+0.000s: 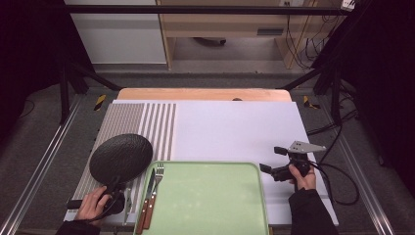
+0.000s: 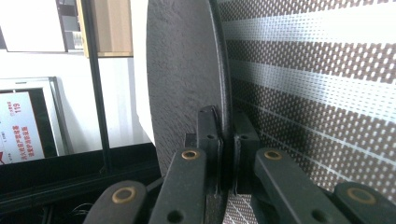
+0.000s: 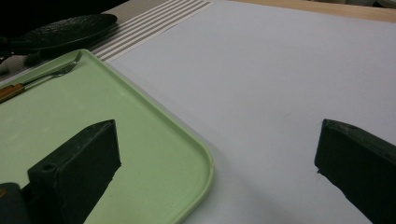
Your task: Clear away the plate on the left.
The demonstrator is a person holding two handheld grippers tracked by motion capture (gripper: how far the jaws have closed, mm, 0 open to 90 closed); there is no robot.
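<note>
Two pieces of cutlery, a fork and a knife with wooden handles, lie side by side along the left edge of the green tray in the high view, and the rest of the tray is bare. Left of the tray a black plate sits over the striped placemat, its near rim at the left gripper, which the person's left hand holds low at the table's near corner. The right gripper hovers just right of the tray over the white sheet, well apart from the plate, its jaws spread with nothing between them. In the left gripper view the two black jaws are pinched almost together on the plate's rim, one pad on the rough upper face and the other under the edge next to the placemat's weave; the plate rises straight ahead from the grip. In the right gripper view the jaws stand wide apart and touch nothing, one over the tray's rounded corner and the other over the white sheet. The fork rests in the tray's far part, and the plate lies far off at the top left, beyond the tray.
</note>
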